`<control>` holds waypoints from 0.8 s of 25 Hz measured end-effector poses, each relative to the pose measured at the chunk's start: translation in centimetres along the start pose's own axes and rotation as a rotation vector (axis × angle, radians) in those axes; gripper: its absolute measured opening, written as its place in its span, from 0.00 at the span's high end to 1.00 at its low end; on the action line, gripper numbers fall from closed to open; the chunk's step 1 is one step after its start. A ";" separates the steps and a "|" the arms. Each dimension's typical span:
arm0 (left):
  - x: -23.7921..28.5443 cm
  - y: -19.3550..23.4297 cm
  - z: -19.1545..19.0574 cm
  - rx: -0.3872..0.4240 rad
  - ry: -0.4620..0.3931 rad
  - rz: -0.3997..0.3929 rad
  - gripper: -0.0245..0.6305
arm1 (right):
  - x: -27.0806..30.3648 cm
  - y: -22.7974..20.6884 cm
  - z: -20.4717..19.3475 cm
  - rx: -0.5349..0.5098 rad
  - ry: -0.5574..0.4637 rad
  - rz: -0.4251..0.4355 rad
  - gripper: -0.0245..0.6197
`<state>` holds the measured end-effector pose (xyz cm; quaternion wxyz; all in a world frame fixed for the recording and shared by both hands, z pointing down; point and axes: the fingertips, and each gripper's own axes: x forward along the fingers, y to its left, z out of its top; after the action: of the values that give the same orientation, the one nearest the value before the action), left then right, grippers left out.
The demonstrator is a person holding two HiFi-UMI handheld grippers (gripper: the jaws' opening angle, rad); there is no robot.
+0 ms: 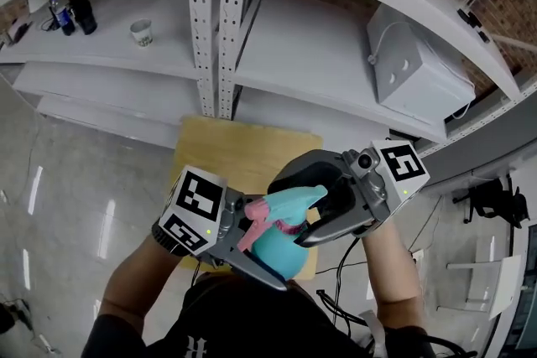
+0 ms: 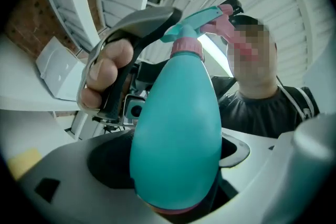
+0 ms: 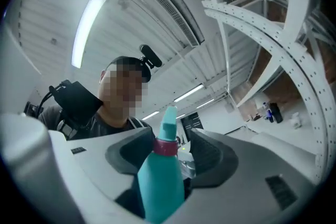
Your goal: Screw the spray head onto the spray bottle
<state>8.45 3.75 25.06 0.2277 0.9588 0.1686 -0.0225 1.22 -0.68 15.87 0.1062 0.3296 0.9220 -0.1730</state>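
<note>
The bottle is up in the air close to the person's chest, on the near side of the table. The left gripper clamps it low on its fat belly. The head already sits on top, and its pink collar meets the neck. I can't tell from here whether the collar is fully tight.

The right gripper comes in from the right with its jaws wide. The collar and neck stand between its pads, with clear gaps on both sides, so it grips nothing.

The bottle's long axis runs from the left gripper's clamp up through the collar, crossing the right jaws. That puts the collar straight between the right fingers. If more turning is needed, I'd say the right gripper is the one to do it: close on the collar and twist about that axis while the left holds the body steady.
</note>
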 end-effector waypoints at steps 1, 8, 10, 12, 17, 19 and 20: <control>0.1 0.2 -0.3 -0.001 0.012 0.013 0.30 | 0.5 0.2 -0.1 -0.004 0.015 0.008 0.61; -3.0 4.9 -1.6 0.024 0.068 0.355 0.30 | 0.0 -3.0 -1.2 -0.070 0.126 -0.276 0.74; -4.2 6.6 -2.1 0.024 0.085 0.478 0.30 | -0.8 -4.5 -1.8 -0.103 0.169 -0.409 0.74; -5.3 8.1 -2.6 0.024 0.099 0.584 0.30 | -1.5 -5.8 -2.4 -0.142 0.221 -0.542 0.74; -8.1 11.1 -3.8 0.049 0.172 0.852 0.30 | -3.9 -8.5 -4.2 -0.104 0.287 -0.828 0.75; -9.3 12.3 -4.5 0.065 0.218 0.963 0.30 | -4.9 -9.4 -4.8 -0.066 0.276 -0.917 0.75; -9.6 12.6 -4.7 0.066 0.230 0.995 0.30 | -5.3 -9.8 -5.0 -0.047 0.267 -0.955 0.75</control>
<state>3.46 -7.74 35.86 0.1604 0.9259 -0.2851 0.1891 -1.48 -8.83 24.53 -0.0963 -0.1128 0.9793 -0.1376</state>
